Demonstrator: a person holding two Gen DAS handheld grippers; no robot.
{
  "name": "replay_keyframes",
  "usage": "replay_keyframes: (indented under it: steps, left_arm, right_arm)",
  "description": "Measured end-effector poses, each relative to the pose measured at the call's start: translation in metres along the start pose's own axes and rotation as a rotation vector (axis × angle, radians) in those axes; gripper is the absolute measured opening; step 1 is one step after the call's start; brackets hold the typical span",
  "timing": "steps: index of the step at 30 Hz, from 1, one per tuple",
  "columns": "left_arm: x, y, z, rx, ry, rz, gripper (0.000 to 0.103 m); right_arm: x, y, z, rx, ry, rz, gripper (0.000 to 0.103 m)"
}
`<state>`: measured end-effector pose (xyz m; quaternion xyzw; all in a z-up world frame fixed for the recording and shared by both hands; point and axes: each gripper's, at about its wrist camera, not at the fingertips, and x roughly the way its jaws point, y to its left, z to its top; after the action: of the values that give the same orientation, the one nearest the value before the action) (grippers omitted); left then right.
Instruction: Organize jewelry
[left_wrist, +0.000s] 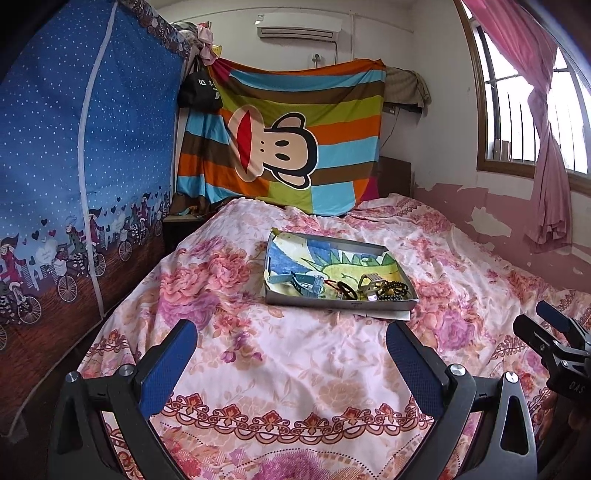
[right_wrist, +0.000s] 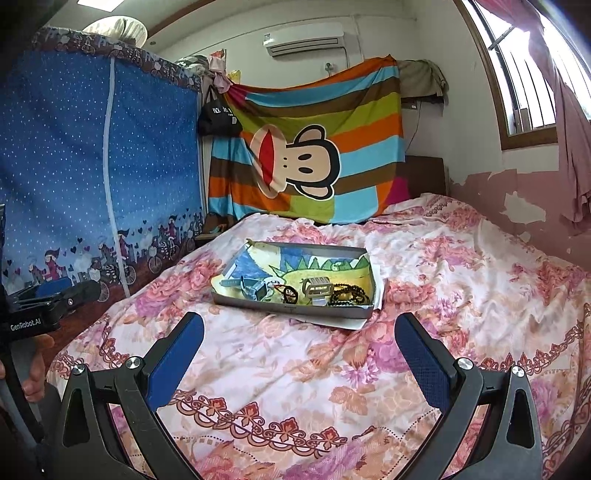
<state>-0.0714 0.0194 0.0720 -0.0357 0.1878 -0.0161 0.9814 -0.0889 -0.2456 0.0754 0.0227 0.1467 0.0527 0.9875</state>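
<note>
Both tools, left (left_wrist: 291, 363) and right (right_wrist: 299, 356), hang released before the tray (left_wrist: 343, 303); tangled beaded bracelets (left_wrist: 393, 290) may snag together.

A floral-sheeted bed (left_wrist: 280, 362) carries 1 shallow tray (left_wrist: 332, 301) of jewelry.

A shallow tray (left_wrist: 341, 301) is seen on the flowery bed (left_wrist: 258, 350), with a blue watch (left_wrist: 301, 283) and dark beads (left_wrist: 393, 288) inside. The left claw (left_wrist: 291, 360) is held wide open, well short of it.
</note>
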Motion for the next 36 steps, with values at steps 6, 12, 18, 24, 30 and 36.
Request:
replay_keyframes:
  steps: [6,12,18,24,30,36]
  left_arm:
    - [0.0007,0.0015,-0.003,0.0,0.008,0.002,0.103]
    - [0.0014,0.0026,-0.0043,0.0,0.011,0.004,0.103]
    - [0.0012,0.0037,-0.0054,0.001,0.01,0.006,0.103]
    - [0.001,0.0035,-0.0051,-0.001,0.011,0.005,0.103]
    - [0.0008,0.0039,-0.0056,0.0,0.011,0.004,0.103]
    - [0.0004,0.0051,-0.0064,0.001,0.01,0.006,0.103]
  right_arm:
    - [0.0031,0.0015,-0.0038,0.003,0.016,0.001,0.102]
    - [0.0035,0.0012,-0.0057,0.004,0.02,0.001,0.102]
    - [0.0043,0.0009,-0.006,0.006,0.023,0.002,0.102]
    - [0.0047,0.0015,-0.0071,0.007,0.025,0.001,0.102]
    - [0.0045,0.0014,-0.007,0.006,0.024,0.001,0.102]
    - [0.0048,0.0011,-0.0068,0.008,0.025,0.002,0.102]
